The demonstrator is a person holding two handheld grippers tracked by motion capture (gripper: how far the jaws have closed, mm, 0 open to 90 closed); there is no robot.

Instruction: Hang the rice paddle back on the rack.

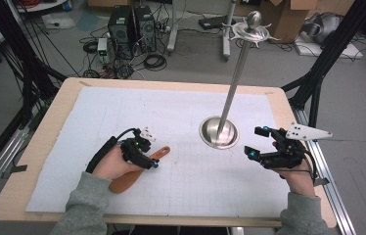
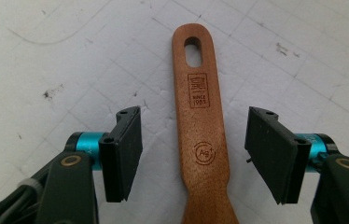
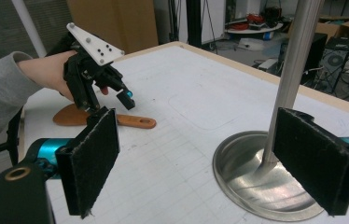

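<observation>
A wooden spatula (image 1: 125, 182) lies flat on the white gridded mat (image 1: 171, 107), its handle end with a hanging hole pointing toward the table's middle. My left gripper (image 1: 150, 154) hovers low over the handle. In the left gripper view the handle (image 2: 200, 121) runs up between the two black pads (image 2: 126, 154), with a gap on each side, so the gripper (image 2: 196, 116) is open. My right gripper (image 1: 254, 142) is open and holds nothing, just right of the steel stand's round base (image 1: 218, 133). In the right gripper view its pads (image 3: 93, 163) frame the base (image 3: 256, 182) and pole (image 3: 294, 70).
The stand's thin pole (image 1: 235, 83) rises to a knob ringed with hooks (image 1: 252, 29). The mat covers most of the light wooden table (image 1: 49, 127). Black frame legs, computers and cables stand on the floor beyond the far edge.
</observation>
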